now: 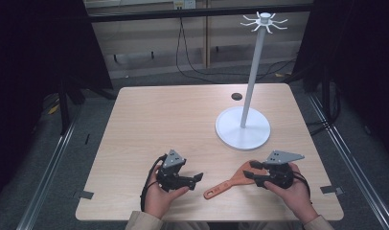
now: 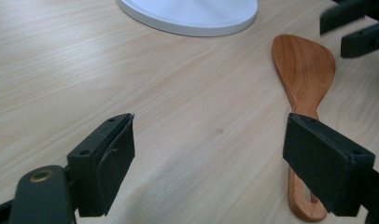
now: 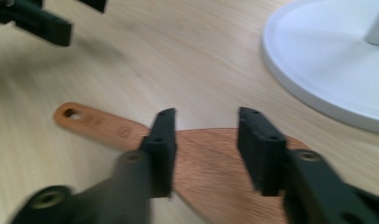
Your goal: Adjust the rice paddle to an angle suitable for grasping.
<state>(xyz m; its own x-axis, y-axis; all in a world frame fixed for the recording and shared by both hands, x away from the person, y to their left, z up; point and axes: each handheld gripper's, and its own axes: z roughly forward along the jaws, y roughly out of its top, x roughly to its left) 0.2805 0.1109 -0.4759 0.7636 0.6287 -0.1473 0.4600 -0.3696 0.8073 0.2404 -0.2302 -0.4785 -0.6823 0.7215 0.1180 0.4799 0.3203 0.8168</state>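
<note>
Spatula (image 1: 226,184), a wooden one, lies flat on the desk (image 1: 159,120) near the person's edge, between the two hands. In the high view its long axis slants from the holed handle end at lower left up to the broad blade at upper right.

The right tongs (image 1: 250,170) are the nearer pair. In the right gripper view they sit over the blade (image 3: 206,186) with the jaws parted and one on either side. They look released rather than pressing on the wood, though that picture is blurred.

The left tongs (image 1: 198,176) are spread wide on nothing. In the left gripper view the spatula's handle passes behind the right-hand jaw and the blade (image 2: 304,70) stretches away beyond it. Any grasp would likely fall to the right hand, closing across the blade.

Farther back stands a white stand (image 1: 243,136) with a round base and a tall pole.
</note>
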